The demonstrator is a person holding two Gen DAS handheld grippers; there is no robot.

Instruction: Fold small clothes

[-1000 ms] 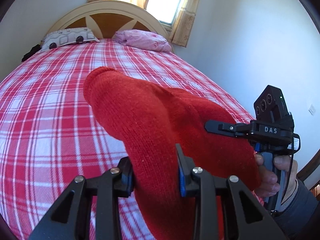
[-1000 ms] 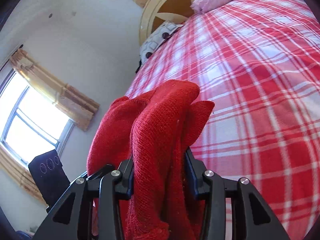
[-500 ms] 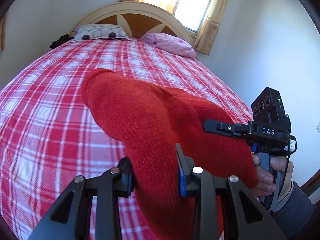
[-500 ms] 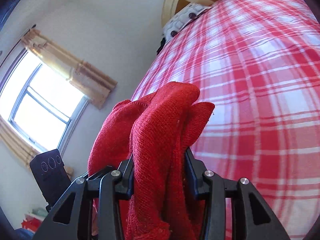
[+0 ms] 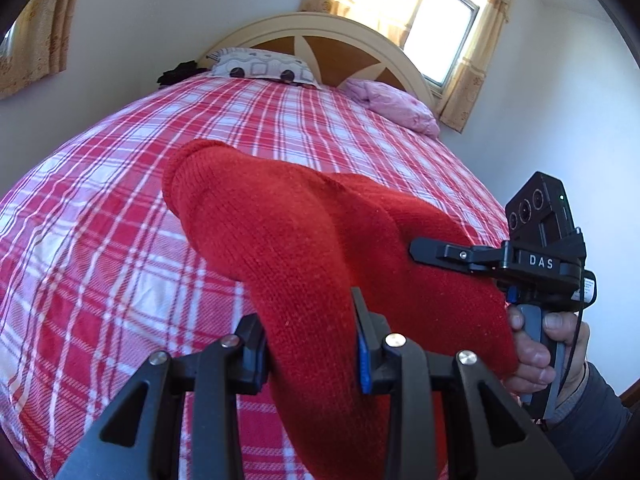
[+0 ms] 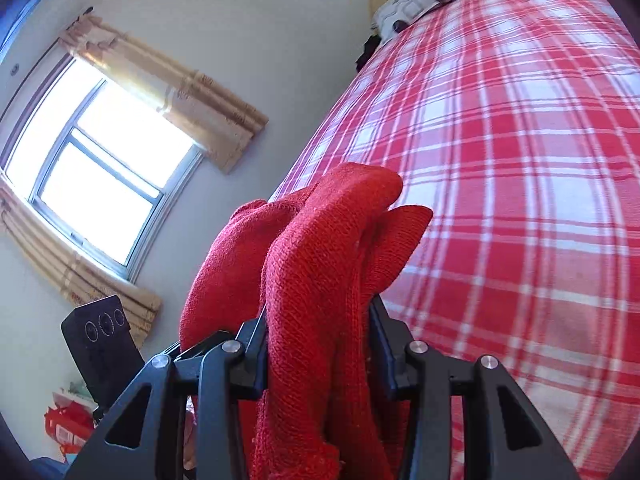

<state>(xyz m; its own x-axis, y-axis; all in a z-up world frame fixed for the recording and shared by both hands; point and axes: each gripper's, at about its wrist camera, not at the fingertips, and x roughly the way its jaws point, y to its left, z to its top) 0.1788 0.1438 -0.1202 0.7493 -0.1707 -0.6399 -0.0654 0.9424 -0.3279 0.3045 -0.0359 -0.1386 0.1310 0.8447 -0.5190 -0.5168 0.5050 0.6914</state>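
Observation:
A red knitted garment (image 5: 304,248) hangs between both grippers above a red and white plaid bed (image 5: 100,240). My left gripper (image 5: 310,344) is shut on one end of it. My right gripper (image 6: 318,344) is shut on a bunched end of the same garment (image 6: 320,264). In the left wrist view the right gripper (image 5: 416,248) shows at the right, held by a hand, with its fingers against the cloth. The garment's lower part is hidden below both views.
The bed (image 6: 520,160) fills the space ahead. A patterned pillow (image 5: 260,66) and a pink pillow (image 5: 396,106) lie by the wooden headboard (image 5: 332,40). Curtained windows (image 6: 100,160) are in the walls. The left gripper's body (image 6: 100,344) shows at lower left.
Both grippers have tilted and swung with the garment, so the bed and windows shift in view. The grips on the cloth have not changed.

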